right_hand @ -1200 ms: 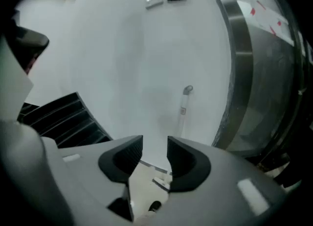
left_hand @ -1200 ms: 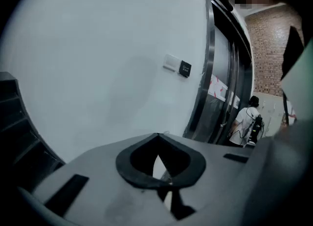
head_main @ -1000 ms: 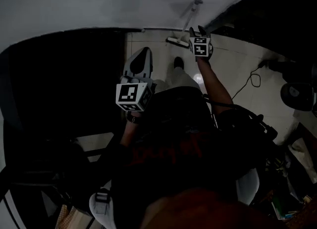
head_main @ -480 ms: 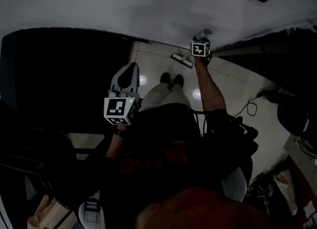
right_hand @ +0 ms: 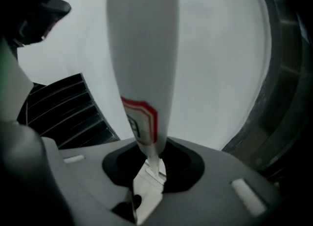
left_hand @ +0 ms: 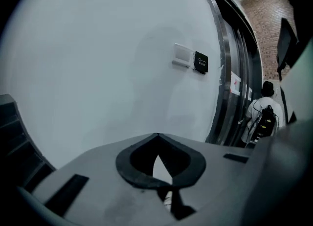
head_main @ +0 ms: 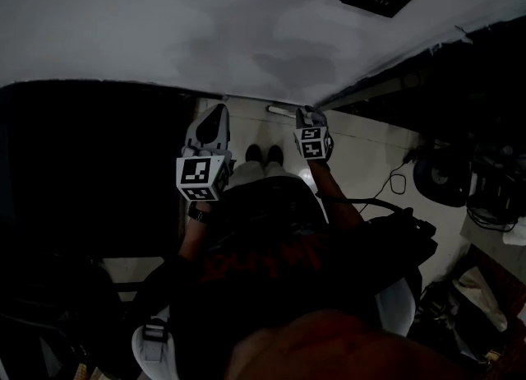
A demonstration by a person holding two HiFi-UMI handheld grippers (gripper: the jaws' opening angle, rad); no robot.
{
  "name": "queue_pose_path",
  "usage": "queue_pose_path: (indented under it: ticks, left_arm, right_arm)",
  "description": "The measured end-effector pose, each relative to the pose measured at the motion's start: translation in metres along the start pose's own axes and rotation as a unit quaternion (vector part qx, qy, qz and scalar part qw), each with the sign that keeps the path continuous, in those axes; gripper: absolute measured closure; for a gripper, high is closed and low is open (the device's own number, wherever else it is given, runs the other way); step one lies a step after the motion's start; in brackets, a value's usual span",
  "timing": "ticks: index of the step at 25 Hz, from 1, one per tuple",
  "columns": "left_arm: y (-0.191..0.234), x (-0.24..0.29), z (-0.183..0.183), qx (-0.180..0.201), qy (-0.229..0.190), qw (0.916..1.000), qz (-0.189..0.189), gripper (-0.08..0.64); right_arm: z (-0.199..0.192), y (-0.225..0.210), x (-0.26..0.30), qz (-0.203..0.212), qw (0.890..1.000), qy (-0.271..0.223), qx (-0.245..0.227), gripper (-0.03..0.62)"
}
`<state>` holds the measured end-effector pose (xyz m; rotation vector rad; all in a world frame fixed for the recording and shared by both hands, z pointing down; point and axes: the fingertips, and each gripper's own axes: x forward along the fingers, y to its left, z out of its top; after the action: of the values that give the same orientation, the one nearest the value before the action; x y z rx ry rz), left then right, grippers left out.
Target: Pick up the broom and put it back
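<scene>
Right gripper is closing its jaws round the broom handle, which is rising upright before a white wall, its top cut off. Left gripper is sitting shut, empty. Head view is reading dark (broom's lower end barely showing).

wall: plain white | floor: pale tiles | plate: white, beside black sign | light: dim

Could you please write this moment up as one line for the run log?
phase: broom pickup | right gripper: closing on broom handle | left gripper: shut, empty
</scene>
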<state>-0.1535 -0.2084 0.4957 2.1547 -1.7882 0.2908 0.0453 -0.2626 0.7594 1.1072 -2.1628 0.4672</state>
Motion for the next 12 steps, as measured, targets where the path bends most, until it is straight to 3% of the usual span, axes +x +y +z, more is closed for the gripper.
queue_pose_path:
  ticks: [5, 8, 12]
  left_arm:
    - [-0.012, 0.016, 0.027, 0.014, -0.032, 0.9986, -0.039, 0.555]
    - [-0.02, 0.025, 0.038, 0.014, -0.052, 0.9966, -0.062, 0.555]
    - [-0.023, 0.029, 0.049, 0.015, -0.062, 0.9948, -0.08, 0.555]
  right_arm:
    - [0.099, 0.002, -0.108, 0.011, 0.993, -0.116, 0.003, 0.506]
    - [0.164, -0.003, -0.164, -0.001, 0.98, -0.198, -0.006, 0.508]
    - [0.218, -0.003, -0.208, -0.012, 0.964, -0.264, -0.019, 0.506]
